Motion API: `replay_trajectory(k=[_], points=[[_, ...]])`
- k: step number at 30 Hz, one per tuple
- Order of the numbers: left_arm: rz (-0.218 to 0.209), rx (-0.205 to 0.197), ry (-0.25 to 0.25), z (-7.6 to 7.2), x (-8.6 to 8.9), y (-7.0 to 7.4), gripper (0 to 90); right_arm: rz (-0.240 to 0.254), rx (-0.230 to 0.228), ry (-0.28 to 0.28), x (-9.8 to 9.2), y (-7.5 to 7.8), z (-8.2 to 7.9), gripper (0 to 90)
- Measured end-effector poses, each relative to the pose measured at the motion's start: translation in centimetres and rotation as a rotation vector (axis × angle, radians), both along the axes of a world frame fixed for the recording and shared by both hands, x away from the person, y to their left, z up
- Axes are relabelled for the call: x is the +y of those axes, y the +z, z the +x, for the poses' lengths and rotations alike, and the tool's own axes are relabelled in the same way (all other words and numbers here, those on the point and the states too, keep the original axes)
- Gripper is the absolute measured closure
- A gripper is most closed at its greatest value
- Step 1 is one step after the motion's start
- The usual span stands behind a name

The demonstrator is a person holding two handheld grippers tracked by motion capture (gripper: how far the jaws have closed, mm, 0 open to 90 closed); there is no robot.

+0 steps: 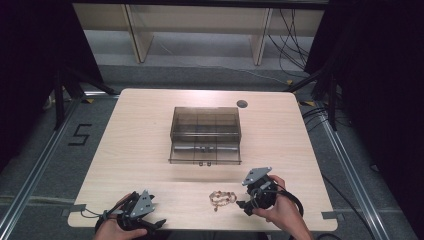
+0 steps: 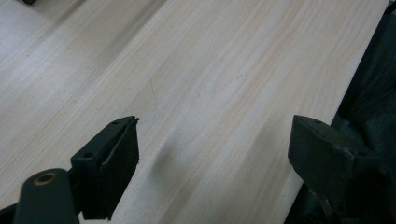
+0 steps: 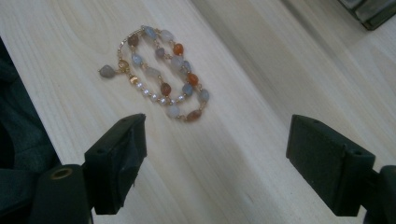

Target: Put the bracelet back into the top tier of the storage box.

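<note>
Lying loose on the pale wood surface (image 1: pixel 150 130) near its front edge, a beaded bracelet (image 1: pixel 222 198) of grey, orange and pearl-like beads, coiled into a flattened double loop. Sitting just to the left of the right hand-held gripper (image 1: pixel 242 205) in the high view, apart from it, nothing touching. Seen from the right gripper view, the same bracelet (image 3: pixel 161 74) ahead of the jaws and shifted toward the left jaw, its long axis running diagonally from upper left to lower right, a small drop bead trailing off the near end. Right hand-held gripper (image 3: pixel 215 163) wide open and empty, held low and tipped down toward the wood, aimed leftward across the front edge. Left hand-held gripper (image 1: pixel 159 223) resting well apart at the front left corner, likewise open and empty (image 2: pixel 212 154), bare wood between its jaws. Clearly the nearer one: the right. Farther back, mid-surface, a smoky transparent compartment box (image 1: pixel 205 135), well apart from both. Probably called for next: a short advance forward and slightly left, jaws turned to straddle the loop across its narrow side.
</note>
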State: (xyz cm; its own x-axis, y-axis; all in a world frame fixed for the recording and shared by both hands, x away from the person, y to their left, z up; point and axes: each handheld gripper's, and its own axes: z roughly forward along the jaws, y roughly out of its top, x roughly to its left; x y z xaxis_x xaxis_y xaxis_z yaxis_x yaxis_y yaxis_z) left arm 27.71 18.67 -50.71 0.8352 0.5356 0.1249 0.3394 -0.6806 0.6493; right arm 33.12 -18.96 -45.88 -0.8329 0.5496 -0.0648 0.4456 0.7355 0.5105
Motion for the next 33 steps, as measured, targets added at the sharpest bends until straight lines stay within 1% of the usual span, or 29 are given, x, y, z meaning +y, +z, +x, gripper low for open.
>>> replay_trajectory(k=[1, 3, 4, 5, 6, 7, 8, 9, 10, 11, 12, 13, 14, 15, 16, 17, 19, 20, 22, 24, 26, 27, 28, 29, 30, 31, 33], points=[[0.002, 0.002, 0.0, 0.0, 0.0, 0.0, 16.4, -0.002, 0.004, -0.004, 0.2, 0.1, 0.0, 20.5], [0.009, -0.001, 0.003, 0.0, 0.0, -0.1, 16.4, -0.017, 0.004, 0.015, 0.5, 0.1, 0.1, 20.4], [-0.003, 0.005, 0.0, 0.0, 0.0, 0.0, 16.4, -0.02, 0.014, 0.013, 0.7, 0.1, 0.1, 20.3], [0.0, 0.0, -0.002, 0.0, 0.0, 0.0, 16.4, -0.014, 0.014, 0.026, 0.8, 0.0, 0.2, 20.3], [0.0, 0.001, 0.0, 0.0, 0.0, 0.0, 16.5, -0.027, 0.022, 0.031, 0.9, 0.0, 0.2, 20.4], [0.0, 0.001, 0.002, 0.0, 0.0, 0.0, 16.4, -0.033, 0.029, 0.019, 1.1, 0.0, 0.2, 20.7], [0.0, 0.001, 0.003, 0.0, 0.0, 0.0, 16.4, -0.034, 0.027, 0.041, 1.2, -0.1, 0.4, 21.0], [0.001, 0.001, 0.002, 0.0, 0.0, 0.0, 16.4, -0.038, 0.031, 0.032, 1.3, -0.1, 0.4, 21.0], [0.0, 0.0, 0.0, 0.0, 0.0, 0.0, 16.4, -0.037, 0.034, 0.036, 1.4, -0.1, 0.4, 20.9], [-0.002, 0.001, 0.0, 0.0, 0.0, 0.0, 16.4, -0.039, 0.047, 0.032, 1.5, -0.1, 0.5, 21.0], [-0.001, 0.0, 0.001, 0.0, 0.0, 0.0, 16.4, -0.037, 0.041, 0.045, 1.6, -0.1, 0.6, 21.4], [0.003, 0.001, 0.002, 0.0, 0.0, 0.0, 16.4, -0.04, 0.042, 0.038, 1.7, -0.1, 0.6, 22.0], [0.004, 0.0, 0.002, 0.0, 0.0, 0.0, 16.5, -0.043, 0.037, 0.058, 1.9, -0.1, 0.7, 22.1], [-0.019, 0.009, 0.0, -0.1, -0.1, 0.0, 16.5, -0.042, 0.046, 0.044, 2.0, -0.1, 0.6, 22.1], [-0.005, -0.001, -0.005, 0.0, 0.0, 0.0, 16.4, -0.043, 0.035, 0.067, 2.2, -0.1, 0.8, 22.1], [-0.009, 0.009, -0.01, 0.0, 0.0, 0.0, 16.5, -0.045, 0.038, 0.059, 2.4, 0.0, 0.8, 22.1], [-0.007, 0.007, -0.008, 0.0, 0.0, 0.0, 16.4, -0.051, 0.039, 0.07, 2.7, 0.1, 0.9, 22.5], [-0.001, 0.0, -0.003, 0.0, 0.0, 0.0, 16.5, -0.055, 0.038, 0.085, 3.0, 0.0, 0.9, 22.5], [0.0, 0.001, 0.0, 0.0, 0.0, 0.0, 16.5, -0.062, 0.048, 0.104, 3.4, -0.1, 1.0, 22.7], [-0.002, -0.001, 0.0, 0.0, 0.0, 0.1, 16.4, -0.073, 0.059, 0.108, 4.0, -0.3, 1.0, 22.9], [-0.006, 0.005, -0.008, 0.1, 0.0, 0.0, 16.5, -0.084, 0.066, 0.134, 4.6, -0.5, 1.1, 23.5], [-0.001, 0.0, -0.001, 0.0, 0.0, 0.0, 16.5, -0.085, 0.063, 0.138, 4.8, -0.5, 1.1, 23.7], [0.0, -0.002, -0.003, 0.0, 0.0, 0.1, 16.5, -0.09, 0.073, 0.137, 5.1, -0.6, 1.1, 23.9], [-0.002, 0.0, -0.001, 0.0, 0.0, 0.0, 16.4, -0.093, 0.069, 0.146, 5.2, -0.7, 1.2, 24.2], [-0.002, 0.0, -0.001, 0.0, 0.0, 0.0, 16.5, -0.102, 0.08, 0.139, 5.4, -0.8, 1.2, 25.2], [-0.001, -0.001, -0.001, 0.0, 0.0, 0.0, 16.5, -0.109, 0.074, 0.146, 5.5, -0.9, 1.3, 25.7], [-0.001, 0.0, 0.0, 0.0, 0.0, 0.0, 16.5, -0.113, 0.078, 0.156, 5.7, -1.0, 1.3, 25.9]])
